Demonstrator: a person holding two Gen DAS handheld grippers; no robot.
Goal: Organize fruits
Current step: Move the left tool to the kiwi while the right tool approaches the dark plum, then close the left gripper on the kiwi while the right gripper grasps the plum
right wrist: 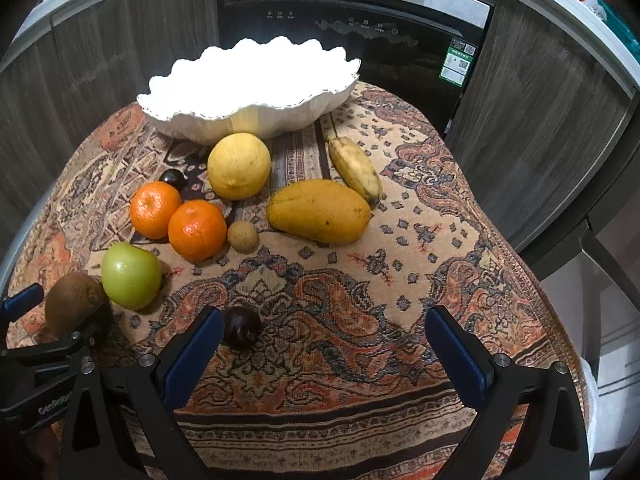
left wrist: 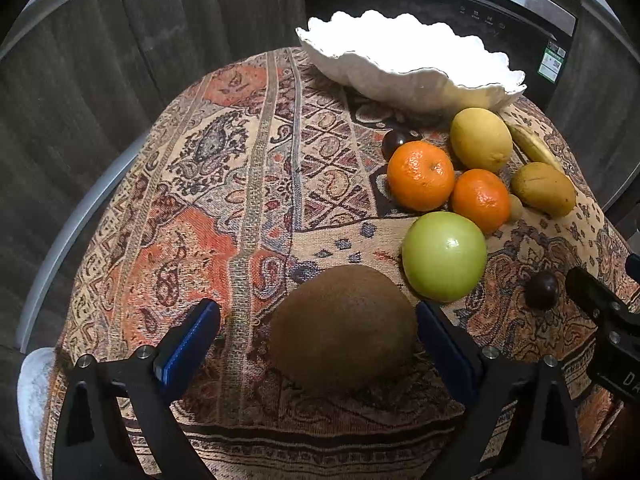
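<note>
On the patterned cloth, at seven o'clock from the green apple, a kiwi lies between the wide-spread jaws of the left gripper, pads not pressing it. At twelve o'clock stands a white scalloped bowl. Right gripper likewise spread wide, holding nothing; a dark plum lies just beside its left finger.
</note>
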